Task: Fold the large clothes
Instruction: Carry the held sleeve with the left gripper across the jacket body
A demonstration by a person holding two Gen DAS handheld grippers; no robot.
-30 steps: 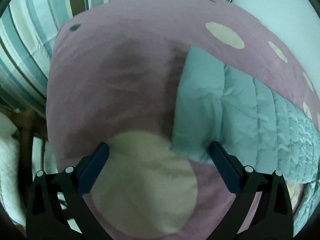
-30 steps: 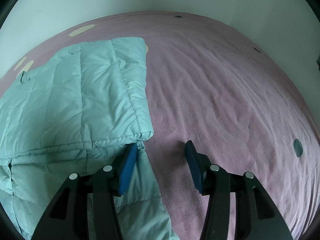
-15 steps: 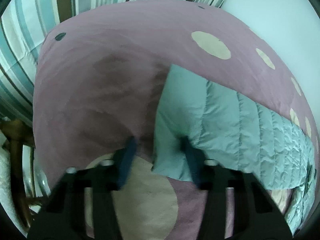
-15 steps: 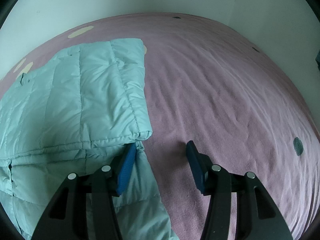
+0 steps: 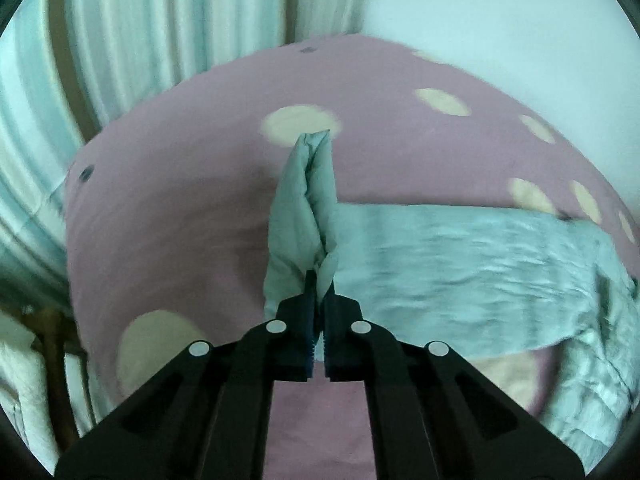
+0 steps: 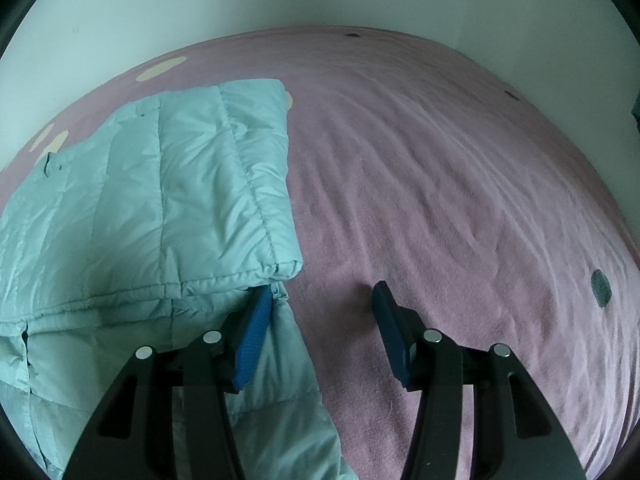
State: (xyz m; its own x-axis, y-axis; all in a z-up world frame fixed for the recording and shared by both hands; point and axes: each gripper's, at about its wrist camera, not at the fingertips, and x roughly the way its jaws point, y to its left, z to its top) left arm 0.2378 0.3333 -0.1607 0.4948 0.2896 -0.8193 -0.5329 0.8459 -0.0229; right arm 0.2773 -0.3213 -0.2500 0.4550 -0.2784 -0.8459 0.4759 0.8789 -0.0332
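A pale teal quilted jacket (image 6: 160,184) lies on a mauve bed cover (image 6: 440,168) with cream dots. In the left wrist view my left gripper (image 5: 317,280) is shut on a corner of the jacket (image 5: 308,208), which stands up pinched and lifted off the bed; the rest of the jacket (image 5: 460,272) stretches away to the right. In the right wrist view my right gripper (image 6: 320,296) is open and empty, low over the bed at the jacket's folded corner, its left finger (image 6: 254,344) over the fabric.
Striped curtains (image 5: 100,60) hang beyond the bed on the left, with a pale wall (image 5: 500,20) behind. A wooden piece of furniture (image 5: 52,340) and white fabric show at the lower left. The bed cover right of the jacket is wrinkled.
My left gripper has closed from wide open onto the jacket's corner and lifted it, and its view has tilted upward. My right gripper has stayed open in about the same place.
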